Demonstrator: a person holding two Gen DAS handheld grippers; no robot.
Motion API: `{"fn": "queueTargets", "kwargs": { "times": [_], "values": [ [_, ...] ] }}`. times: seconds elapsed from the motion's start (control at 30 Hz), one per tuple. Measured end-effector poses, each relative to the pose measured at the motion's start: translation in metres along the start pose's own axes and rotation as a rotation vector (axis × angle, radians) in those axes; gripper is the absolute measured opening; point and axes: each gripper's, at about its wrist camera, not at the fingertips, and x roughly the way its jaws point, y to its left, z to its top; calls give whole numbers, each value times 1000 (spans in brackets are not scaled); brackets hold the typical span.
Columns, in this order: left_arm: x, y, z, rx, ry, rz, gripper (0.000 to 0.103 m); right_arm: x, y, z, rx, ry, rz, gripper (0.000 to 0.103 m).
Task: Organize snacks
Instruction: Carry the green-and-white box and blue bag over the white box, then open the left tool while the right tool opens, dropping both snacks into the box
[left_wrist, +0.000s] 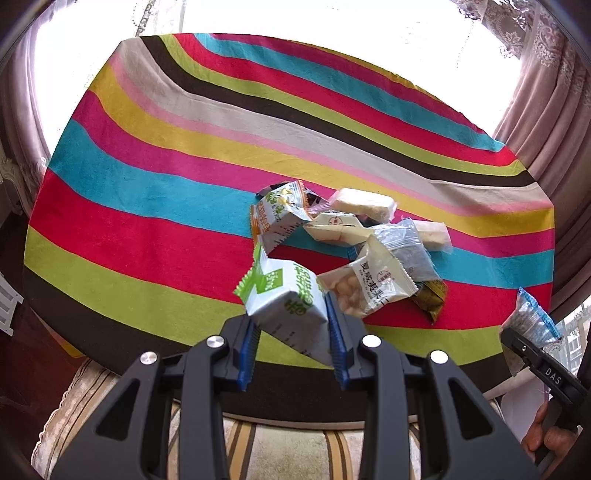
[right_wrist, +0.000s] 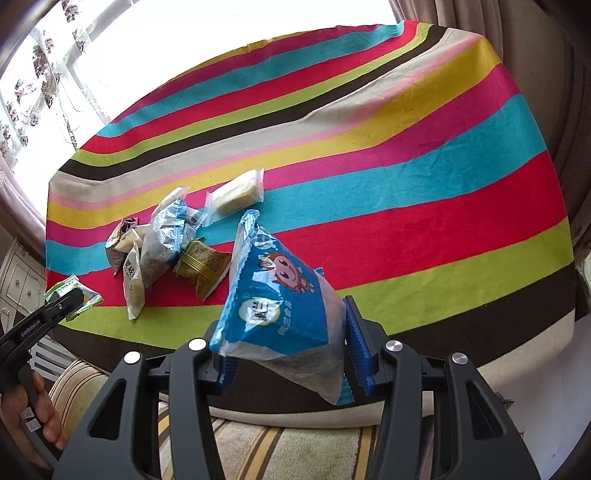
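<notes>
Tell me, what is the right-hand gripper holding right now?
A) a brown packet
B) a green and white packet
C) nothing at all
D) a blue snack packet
D: the right gripper is clamped on a blue snack packet lifted above the striped cloth, while the green and white packet sits in the left gripper.

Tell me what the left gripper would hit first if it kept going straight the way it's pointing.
Probably the snack pile on the striped tablecloth. The left gripper, shut on a green-and-white packet, points down toward it; the white packet looks nearest, though depth is unclear.
</notes>
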Motion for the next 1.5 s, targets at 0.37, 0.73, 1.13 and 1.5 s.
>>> {"fn": "queueTargets", "kwargs": {
  "times": [0.37, 0.73, 1.13, 1.5],
  "values": [
    [-9, -54, -14, 127, -1, -34, 34, -28, -41, -20, 62, -15, -38, 49],
    [-11, -110, -31, 251, 19, -93, 34, -48, -91, -44, 131, -17, -116, 49],
    [-12, -196, -63, 442, 87, -234, 34, -74, -154, -66, 235, -29, -214, 49],
    [-10, -264, -102, 632, 184, -339, 34, -93, -205, -90, 336, -39, -305, 49]
  ]
}}
